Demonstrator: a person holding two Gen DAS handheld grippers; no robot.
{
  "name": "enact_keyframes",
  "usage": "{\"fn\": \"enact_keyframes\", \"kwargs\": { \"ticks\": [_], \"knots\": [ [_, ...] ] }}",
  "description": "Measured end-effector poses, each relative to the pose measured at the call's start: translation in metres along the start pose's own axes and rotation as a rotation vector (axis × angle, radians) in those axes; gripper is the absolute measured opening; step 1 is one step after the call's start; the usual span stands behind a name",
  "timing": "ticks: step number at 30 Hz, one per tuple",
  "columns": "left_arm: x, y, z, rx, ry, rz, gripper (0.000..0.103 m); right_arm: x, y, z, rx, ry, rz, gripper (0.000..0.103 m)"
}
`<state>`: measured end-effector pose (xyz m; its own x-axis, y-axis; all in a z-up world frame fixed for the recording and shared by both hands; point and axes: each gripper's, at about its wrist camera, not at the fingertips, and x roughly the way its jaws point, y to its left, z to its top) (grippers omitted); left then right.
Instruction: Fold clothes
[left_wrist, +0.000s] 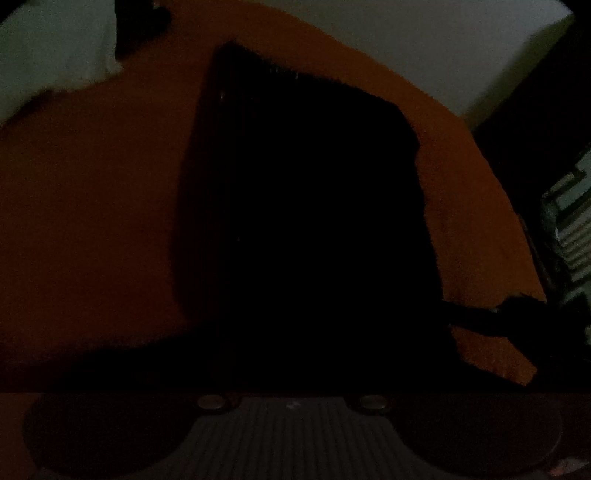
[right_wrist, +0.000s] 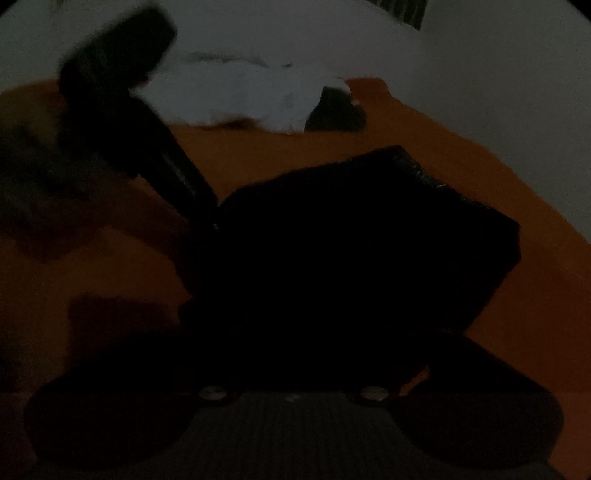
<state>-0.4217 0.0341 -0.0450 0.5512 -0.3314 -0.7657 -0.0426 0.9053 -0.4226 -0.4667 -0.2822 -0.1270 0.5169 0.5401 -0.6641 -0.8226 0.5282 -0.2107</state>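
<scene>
A black garment lies flat and partly folded on an orange bed cover. The right wrist view shows the same garment as a dark block. There my left gripper slants down from the upper left. Its fingers look like one narrow bar, closed on the garment's left corner. In the left wrist view my own fingertips are lost against the black cloth. A dark shape that looks like my right gripper reaches the garment's right edge. The picture is too dark to show how its jaws stand.
White bedding is heaped at the far end of the orange cover, with a small dark object beside it. A pale wall rises beyond the bed. A striped object stands past the bed's right edge.
</scene>
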Motion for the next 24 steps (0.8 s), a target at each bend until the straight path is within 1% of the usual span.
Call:
{"fn": "enact_keyframes", "kwargs": {
  "ticks": [1,2,3,4,5,7,8,10,12,13,14,15,16,17,18,19,20,23,24],
  "knots": [
    [-0.006,0.001,-0.001,-0.019,-0.018,-0.013,0.011,0.006,0.001,-0.005,-0.026,0.004,-0.039,0.058],
    [-0.016,0.002,-0.002,-0.044,-0.037,-0.030,0.011,0.010,0.001,-0.009,-0.042,0.006,-0.072,0.053],
    [-0.023,0.000,0.001,-0.061,-0.055,-0.046,0.011,0.010,-0.007,-0.011,-0.020,0.002,-0.083,0.039],
    [-0.031,-0.003,0.003,-0.071,-0.069,-0.065,0.011,0.010,-0.015,-0.013,0.002,-0.001,-0.094,0.033],
    [-0.037,-0.007,0.004,-0.080,-0.078,-0.087,0.011,0.007,-0.023,-0.015,0.028,-0.009,-0.102,0.029],
    [-0.045,-0.018,0.003,-0.075,-0.069,-0.125,0.011,-0.013,-0.039,-0.017,0.107,-0.051,-0.096,0.028],
    [-0.045,-0.023,-0.001,-0.066,-0.056,-0.128,0.011,-0.021,-0.042,-0.018,0.121,-0.060,-0.093,0.028],
    [-0.037,-0.027,-0.010,-0.037,-0.015,-0.109,0.012,-0.025,-0.043,-0.023,0.115,-0.037,-0.070,0.028],
    [-0.016,-0.019,-0.022,-0.052,0.040,-0.079,0.017,-0.010,-0.040,-0.028,0.088,0.030,-0.039,0.031],
    [-0.006,-0.012,-0.027,-0.063,0.064,-0.056,0.020,-0.003,-0.040,-0.027,0.086,0.046,-0.028,0.033],
    [0.003,-0.006,-0.032,-0.077,0.080,-0.028,0.031,0.003,-0.040,-0.026,0.084,0.063,-0.016,0.036],
    [0.008,0.002,-0.035,-0.100,0.085,-0.006,0.047,0.009,-0.040,-0.026,0.082,0.079,-0.005,0.038],
    [0.007,0.008,-0.036,-0.126,0.080,0.007,0.054,0.014,-0.041,-0.024,0.078,0.094,0.008,0.039],
    [0.002,0.011,-0.034,-0.139,0.073,0.014,0.062,0.013,-0.044,-0.020,0.068,0.099,0.030,0.049],
    [-0.006,0.012,-0.031,-0.128,0.060,0.020,0.062,0.007,-0.051,-0.018,0.056,0.096,0.069,0.060],
    [-0.014,0.012,-0.028,-0.107,0.048,0.030,0.062,0.000,-0.057,-0.016,0.045,0.094,0.109,0.062],
    [-0.023,0.009,-0.023,-0.054,0.038,0.047,0.063,-0.006,-0.065,-0.014,0.040,0.090,0.148,0.062],
    [-0.047,-0.003,-0.003,0.124,0.011,0.071,0.063,-0.026,-0.098,-0.004,0.112,0.064,0.262,0.061],
    [-0.053,-0.008,0.005,0.177,0.001,0.076,0.063,-0.031,-0.112,0.001,0.161,0.034,0.288,0.059]
  ]
}}
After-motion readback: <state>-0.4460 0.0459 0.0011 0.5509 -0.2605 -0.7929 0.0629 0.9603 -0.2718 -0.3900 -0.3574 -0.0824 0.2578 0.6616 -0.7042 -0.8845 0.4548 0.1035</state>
